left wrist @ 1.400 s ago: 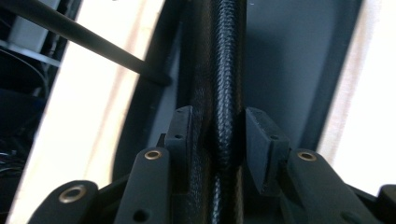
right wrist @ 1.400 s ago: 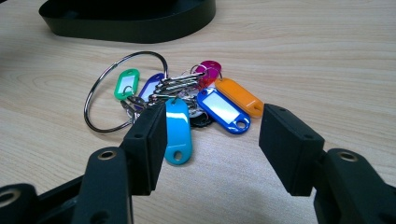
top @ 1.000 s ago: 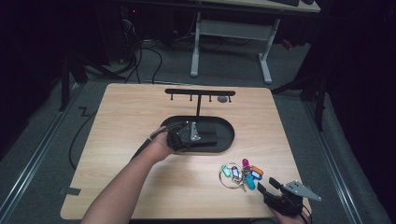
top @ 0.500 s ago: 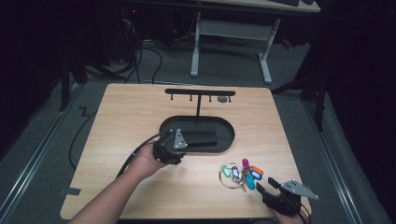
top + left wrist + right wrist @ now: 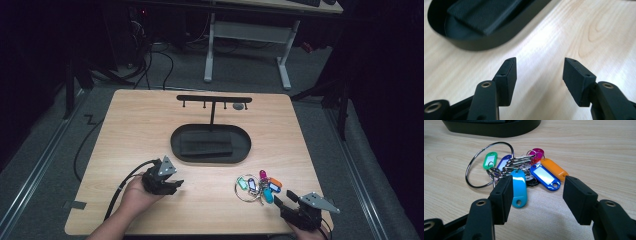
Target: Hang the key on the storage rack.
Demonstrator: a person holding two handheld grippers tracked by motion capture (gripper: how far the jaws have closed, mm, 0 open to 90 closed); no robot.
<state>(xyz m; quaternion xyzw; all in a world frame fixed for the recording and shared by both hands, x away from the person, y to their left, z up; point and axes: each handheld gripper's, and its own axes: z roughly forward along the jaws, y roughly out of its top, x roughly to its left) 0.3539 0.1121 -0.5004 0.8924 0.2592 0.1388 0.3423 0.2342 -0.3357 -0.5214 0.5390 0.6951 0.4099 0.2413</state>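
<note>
A bunch of keys (image 5: 257, 186) on a large metal ring (image 5: 489, 165), with cyan (image 5: 519, 187), blue, orange, green and magenta tags, lies on the table at the near right. My right gripper (image 5: 284, 198) rests just behind it, jaws open, the tags a little ahead of its fingertips (image 5: 537, 192). My left gripper (image 5: 175, 186) is low over bare wood at the near left, in front of the black oval tray (image 5: 245, 145). Its jaws have just been opening and stand open with nothing between them (image 5: 539, 72). A dark pad (image 5: 481, 12) lies in the tray.
A black T-shaped rack (image 5: 214, 100) with small hooks rises from the tray's far side. A cable (image 5: 125, 182) trails from the left gripper toward the near edge. Bare wood lies between the two grippers.
The left gripper has drawn back from the tray toward the near-left part of the table and its jaws have widened. The right gripper has stayed where it was.
</note>
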